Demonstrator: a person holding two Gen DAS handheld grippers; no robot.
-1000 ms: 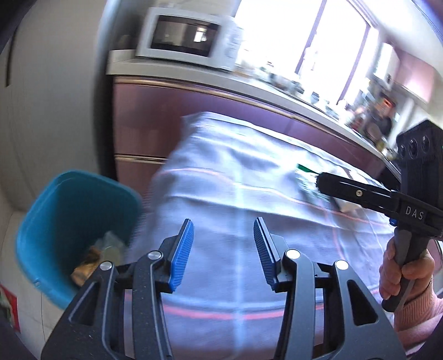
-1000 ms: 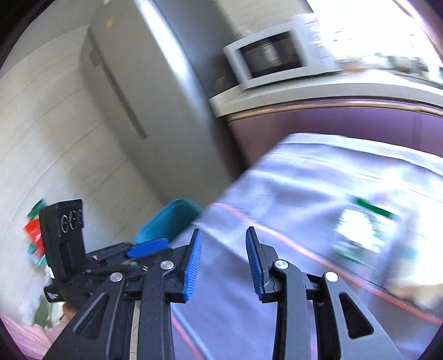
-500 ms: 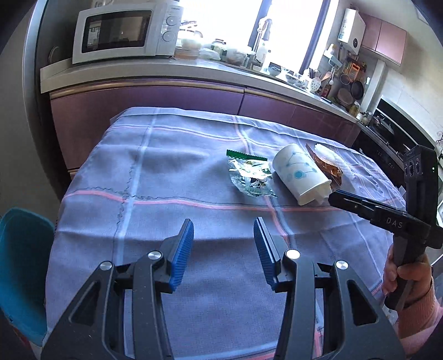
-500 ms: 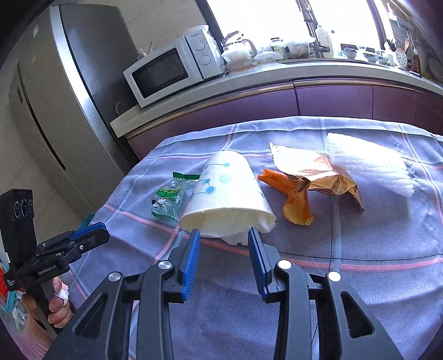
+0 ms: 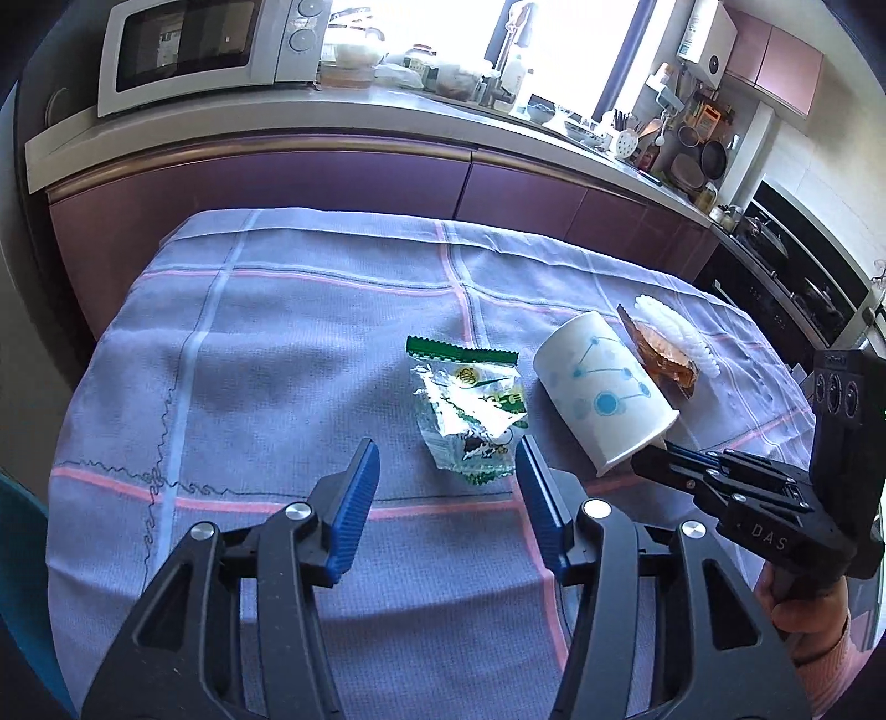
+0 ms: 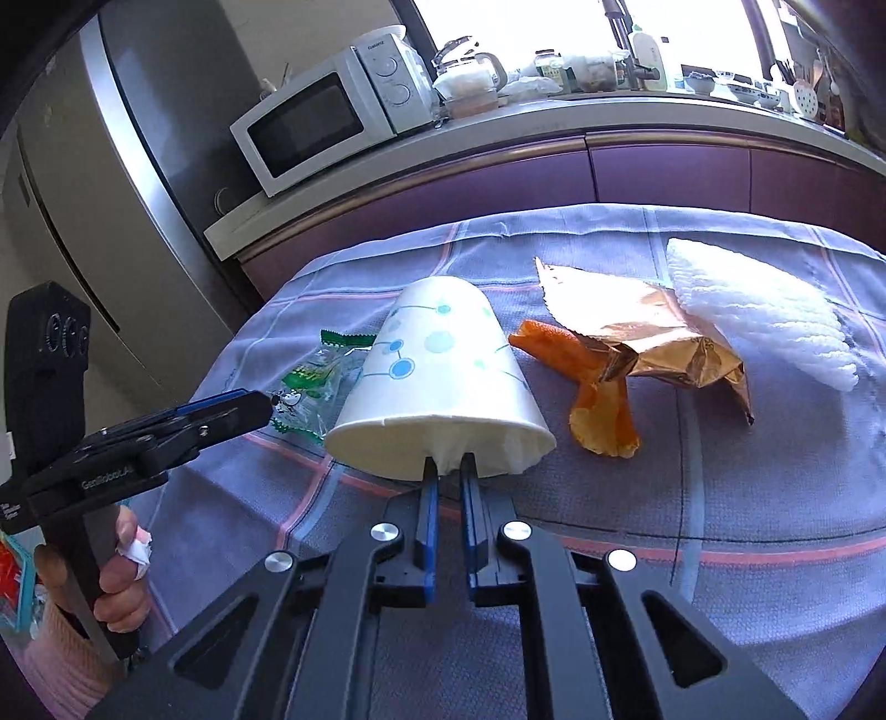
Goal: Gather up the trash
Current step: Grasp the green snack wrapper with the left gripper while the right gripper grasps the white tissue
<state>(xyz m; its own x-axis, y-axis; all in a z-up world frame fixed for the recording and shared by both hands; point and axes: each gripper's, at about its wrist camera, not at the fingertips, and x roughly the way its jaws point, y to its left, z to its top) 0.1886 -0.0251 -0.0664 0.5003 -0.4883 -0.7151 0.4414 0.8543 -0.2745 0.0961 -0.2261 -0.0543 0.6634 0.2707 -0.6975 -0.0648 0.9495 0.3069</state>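
Observation:
A white paper cup (image 5: 603, 393) (image 6: 437, 365) with blue dots lies on its side on the checked tablecloth (image 5: 277, 360). My right gripper (image 6: 448, 462) (image 5: 645, 457) is shut on the cup's lower rim, where crumpled white paper shows inside. A crumpled green and silver wrapper (image 5: 470, 410) (image 6: 310, 382) lies left of the cup. My left gripper (image 5: 446, 448) (image 6: 260, 404) hovers just short of that wrapper. Its jaws are opening, with nothing pressed between the pads. Right of the cup lie an orange peel (image 6: 598, 387), a gold foil bag (image 6: 664, 343) and a white foam net (image 6: 758, 310).
A teal bin (image 5: 22, 581) shows at the lower left edge, beside the table. Purple cabinets with a counter (image 5: 387, 166) run behind the table, with a microwave (image 5: 205, 50) on top. A grey fridge (image 6: 138, 194) stands at the left.
Both views swung from the bin side onto the table. The right gripper came up to the cup and closed on its rim. The left gripper moved closer to the green wrapper and widened a little.

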